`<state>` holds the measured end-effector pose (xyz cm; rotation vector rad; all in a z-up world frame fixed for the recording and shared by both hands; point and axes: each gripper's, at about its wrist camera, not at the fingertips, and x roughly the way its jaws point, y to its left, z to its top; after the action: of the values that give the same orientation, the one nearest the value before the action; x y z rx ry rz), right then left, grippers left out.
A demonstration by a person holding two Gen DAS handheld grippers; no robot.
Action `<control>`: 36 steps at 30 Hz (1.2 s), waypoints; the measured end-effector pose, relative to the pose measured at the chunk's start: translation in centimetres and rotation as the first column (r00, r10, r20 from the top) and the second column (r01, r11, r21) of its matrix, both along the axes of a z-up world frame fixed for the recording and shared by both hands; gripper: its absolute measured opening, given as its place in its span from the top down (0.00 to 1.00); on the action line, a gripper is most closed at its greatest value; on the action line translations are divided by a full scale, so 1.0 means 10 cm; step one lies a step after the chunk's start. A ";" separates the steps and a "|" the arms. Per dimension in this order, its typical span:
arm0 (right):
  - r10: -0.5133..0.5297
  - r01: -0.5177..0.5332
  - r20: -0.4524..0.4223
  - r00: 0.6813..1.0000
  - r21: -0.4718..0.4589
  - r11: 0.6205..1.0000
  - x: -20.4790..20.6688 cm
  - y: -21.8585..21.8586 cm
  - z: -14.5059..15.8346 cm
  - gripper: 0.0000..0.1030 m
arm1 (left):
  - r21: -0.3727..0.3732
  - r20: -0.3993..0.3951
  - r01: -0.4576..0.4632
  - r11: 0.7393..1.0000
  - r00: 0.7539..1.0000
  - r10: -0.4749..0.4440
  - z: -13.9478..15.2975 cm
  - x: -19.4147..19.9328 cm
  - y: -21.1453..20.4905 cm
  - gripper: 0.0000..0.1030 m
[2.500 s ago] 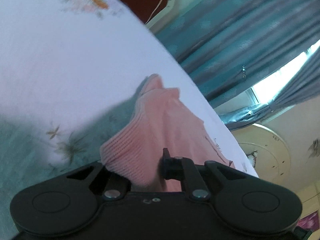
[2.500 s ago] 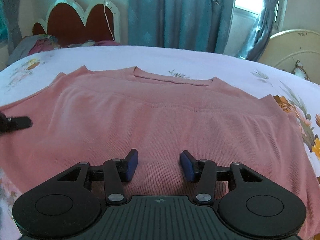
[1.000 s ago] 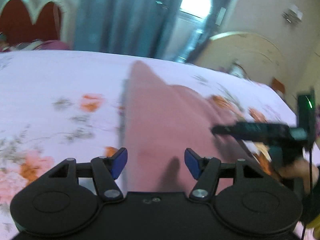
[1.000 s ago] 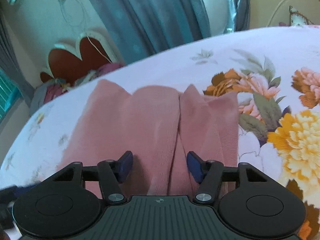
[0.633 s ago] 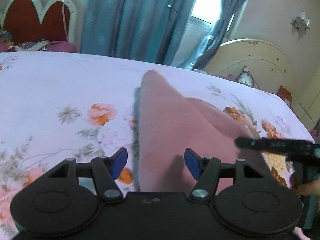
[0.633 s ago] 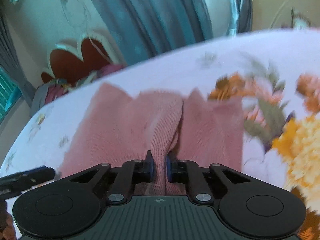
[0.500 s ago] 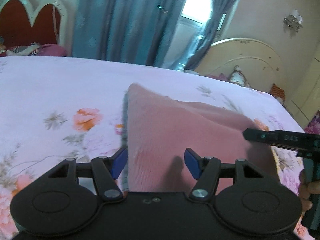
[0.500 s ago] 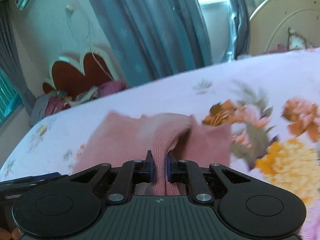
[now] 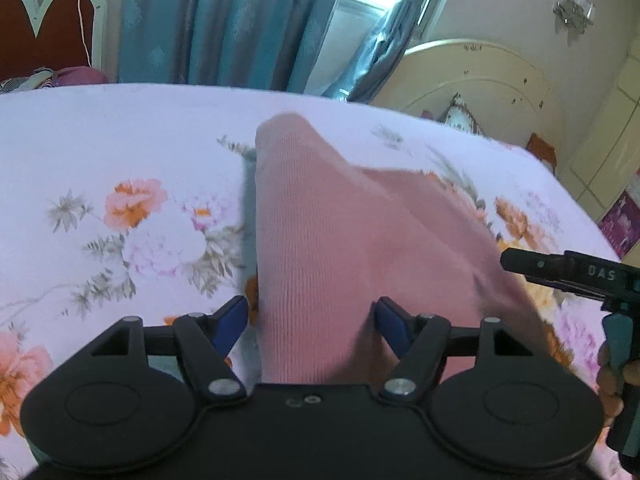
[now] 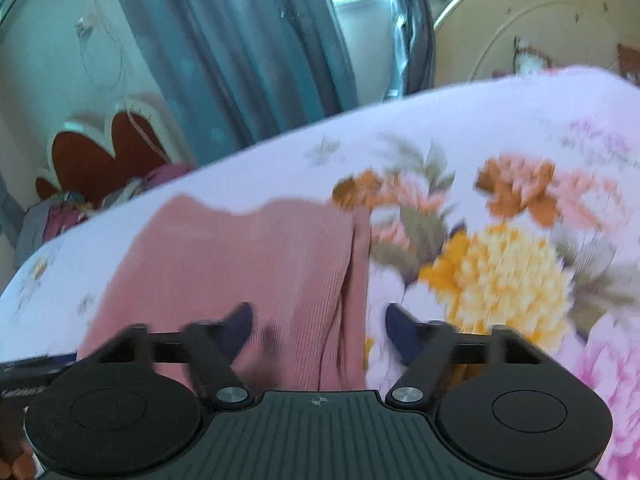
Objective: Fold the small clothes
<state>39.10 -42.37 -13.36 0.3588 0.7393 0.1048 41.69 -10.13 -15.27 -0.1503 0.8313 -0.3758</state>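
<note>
I see the pink top (image 9: 320, 240) lying folded on the flowered bedsheet (image 9: 120, 140), a long strip running away from my left claw (image 9: 310, 316) toward the blue curtains (image 9: 224, 20). Its near end sits right between the left claw's blue-padded fingers (image 9: 230, 320), which are spread wide and touch nothing; the left edge of the top lies just inside the left pad, and the cloth fills most of the gap. That claw is held level and low over the top, pointing along its length.

From the right wrist camera, the top (image 10: 240, 272) lies to the left of centre, with a folded edge running down its right side. My right claw (image 10: 318, 330) is spread too, gripping nothing: its left finger hovers over the top, its right finger over the bare sheet (image 10: 520, 160) just beside the top's edge. The view is blurred. The right claw (image 9: 560, 268) also shows in the left camera, just beside the top's right edge, its handle in my hand (image 9: 618, 376).
</note>
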 end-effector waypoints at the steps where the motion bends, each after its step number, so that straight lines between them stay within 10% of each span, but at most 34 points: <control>1: 0.000 0.000 -0.007 1.000 0.007 1.000 0.05 0.00 0.01 0.29 | -0.009 0.004 -0.009 1.000 1.000 0.009 0.03 0.02 0.02 0.33; 7: 0.005 -0.003 -0.055 0.998 0.032 0.999 0.48 0.02 -0.08 0.32 | -0.013 0.016 -0.060 0.998 0.998 0.060 0.12 0.36 0.02 0.33; 14: -0.016 0.025 -0.117 0.993 0.077 0.997 0.82 -0.04 -0.27 0.85 | -0.053 -0.003 -0.102 0.993 0.995 0.102 0.02 0.89 0.00 0.36; 17: -0.011 0.009 -0.028 1.000 -0.062 0.998 0.74 0.07 -0.16 0.91 | -0.047 0.009 -0.107 0.993 0.994 0.107 -0.03 1.04 -0.03 0.40; 20: -0.007 0.017 0.045 0.999 -0.221 0.975 0.68 0.15 -0.18 0.92 | -0.047 0.011 -0.105 0.993 0.994 0.106 -0.06 1.09 -0.08 0.40; 22: -0.023 0.010 -0.063 0.998 -0.192 0.981 0.80 0.05 -0.40 0.91 | 0.001 0.014 -0.096 0.995 0.995 0.096 -0.15 1.11 -0.15 0.38; 31: -0.062 0.070 0.059 0.996 -0.138 0.988 0.70 -0.03 -0.06 0.87 | 0.027 0.026 -0.111 0.993 0.994 0.110 -0.12 1.22 -0.18 0.35; 36: 0.012 -0.016 -0.022 1.000 -0.186 0.982 0.78 0.16 -0.17 0.87 | 0.042 0.013 -0.113 0.993 0.994 0.113 -0.15 1.22 -0.21 0.34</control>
<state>46.91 -40.76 -15.10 0.1768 0.7661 0.0450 53.93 -12.22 -16.76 -0.1551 0.8154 -0.2521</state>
